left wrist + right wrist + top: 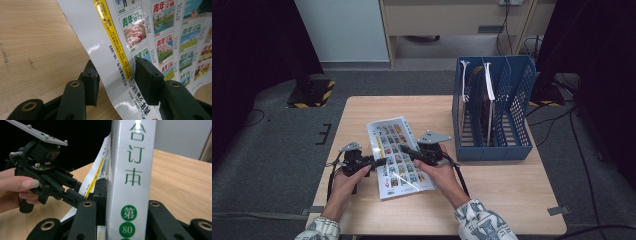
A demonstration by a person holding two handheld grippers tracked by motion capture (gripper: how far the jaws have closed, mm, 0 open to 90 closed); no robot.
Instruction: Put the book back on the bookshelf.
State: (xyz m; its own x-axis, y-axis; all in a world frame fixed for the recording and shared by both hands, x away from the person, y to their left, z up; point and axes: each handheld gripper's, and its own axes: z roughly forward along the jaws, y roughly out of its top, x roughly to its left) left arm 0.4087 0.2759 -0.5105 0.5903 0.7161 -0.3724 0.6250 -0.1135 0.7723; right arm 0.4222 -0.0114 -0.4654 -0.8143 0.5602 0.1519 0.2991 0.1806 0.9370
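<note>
A thick bound magazine [398,156] is seen on the wooden desk [492,185], just left of the blue file rack [492,107], with its long axis running from the far left towards the near right in the high view and its back cover of small coloured pictures turned upward. Its spine [130,180] is pinched between the fingers of the right gripper [409,151]; in the right gripper view the spine stands upright, printed with green characters and green discs, and both pads are pressed against it. The loose cover edge [110,62] — white with a yellow strip — is lifted and passes between the fingers of the left gripper [379,161]. Those fingers are seen part-way closed around the sheet, one below and one above it; whether the pads are already pressed on the paper cannot be told. The left gripper is held by the person's left hand [343,186], the right gripper by the right hand [439,172] — both sleeves [484,225] are patterned.
</note>
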